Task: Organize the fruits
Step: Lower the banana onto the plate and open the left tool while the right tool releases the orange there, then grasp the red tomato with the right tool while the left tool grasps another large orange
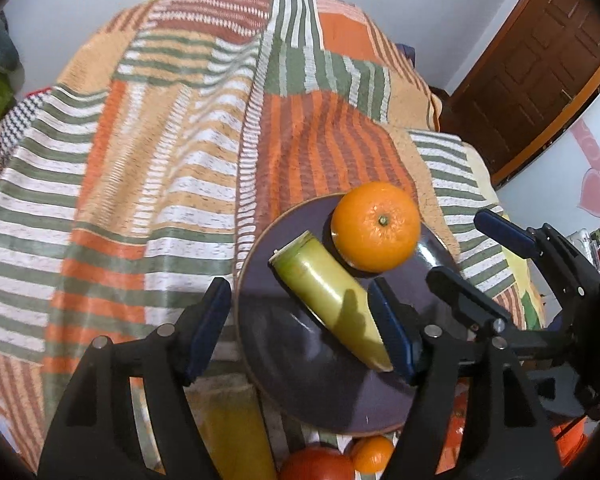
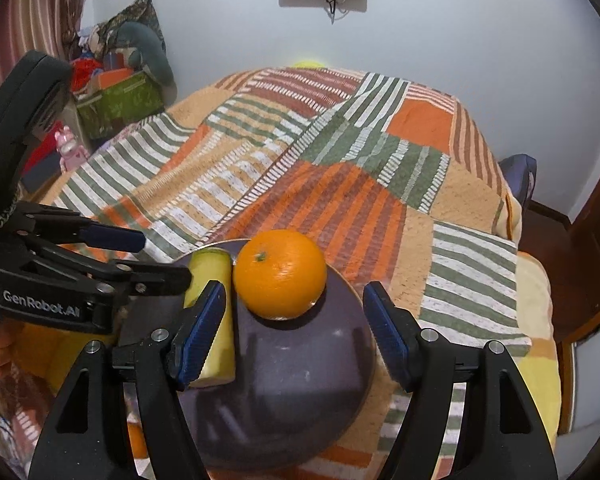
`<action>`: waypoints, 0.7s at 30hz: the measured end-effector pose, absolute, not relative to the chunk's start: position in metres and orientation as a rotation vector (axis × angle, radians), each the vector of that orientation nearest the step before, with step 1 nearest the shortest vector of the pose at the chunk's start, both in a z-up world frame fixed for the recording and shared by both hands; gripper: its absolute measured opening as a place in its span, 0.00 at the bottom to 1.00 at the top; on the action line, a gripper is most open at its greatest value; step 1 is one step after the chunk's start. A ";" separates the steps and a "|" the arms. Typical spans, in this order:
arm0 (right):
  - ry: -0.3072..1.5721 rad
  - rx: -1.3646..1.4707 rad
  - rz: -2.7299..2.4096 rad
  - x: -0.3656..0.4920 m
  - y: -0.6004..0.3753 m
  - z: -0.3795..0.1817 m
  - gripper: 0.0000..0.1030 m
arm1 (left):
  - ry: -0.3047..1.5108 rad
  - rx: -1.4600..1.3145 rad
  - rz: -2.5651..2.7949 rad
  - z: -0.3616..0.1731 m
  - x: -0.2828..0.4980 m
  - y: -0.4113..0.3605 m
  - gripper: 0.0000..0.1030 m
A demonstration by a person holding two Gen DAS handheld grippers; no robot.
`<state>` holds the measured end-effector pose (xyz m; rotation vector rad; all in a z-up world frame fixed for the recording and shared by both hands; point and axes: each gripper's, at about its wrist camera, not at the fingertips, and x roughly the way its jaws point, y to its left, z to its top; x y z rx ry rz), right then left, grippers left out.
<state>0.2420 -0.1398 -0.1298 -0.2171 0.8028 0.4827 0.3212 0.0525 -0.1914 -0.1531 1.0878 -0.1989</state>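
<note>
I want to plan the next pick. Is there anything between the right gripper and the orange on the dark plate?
Nothing visible blocks it. The right gripper is open and empty above the plate, and the orange lies just beyond its fingertips. The yellow-green fruit piece lies beside the orange, behind the left finger, not in the path.

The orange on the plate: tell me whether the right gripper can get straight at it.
Probably yes: the right gripper is open, the orange sits uncovered just ahead of it, and the banana piece lies to the side.
</note>
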 end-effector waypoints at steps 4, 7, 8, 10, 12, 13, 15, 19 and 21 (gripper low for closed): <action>0.778 -0.197 0.473 0.229 -0.149 -0.117 0.66 | 1.027 -0.122 -0.174 -0.170 0.299 0.055 0.68; 0.756 -0.182 0.465 0.215 -0.156 -0.106 0.68 | 0.979 -0.102 -0.152 -0.153 0.279 0.058 0.68; 0.751 -0.178 0.461 0.212 -0.157 -0.104 0.68 | 0.970 -0.102 -0.150 -0.149 0.275 0.059 0.68; 0.741 -0.168 0.457 0.203 -0.161 -0.099 0.69 | 0.948 -0.106 -0.143 -0.140 0.263 0.064 0.68; 0.736 -0.160 0.453 0.194 -0.164 -0.095 0.69 | 0.930 -0.107 -0.132 -0.133 0.252 0.068 0.68; 0.733 -0.157 0.453 0.189 -0.165 -0.093 0.69 | 0.918 -0.105 -0.121 -0.129 0.243 0.072 0.69; 0.727 -0.155 0.450 0.179 -0.166 -0.090 0.69 | 0.901 -0.098 -0.100 -0.125 0.230 0.079 0.70; 0.729 -0.148 0.449 0.164 -0.168 -0.089 0.70 | 0.886 -0.083 -0.059 -0.125 0.205 0.093 0.73; 0.741 -0.139 0.451 0.158 -0.167 -0.093 0.71 | 0.894 -0.088 -0.048 -0.129 0.196 0.099 0.73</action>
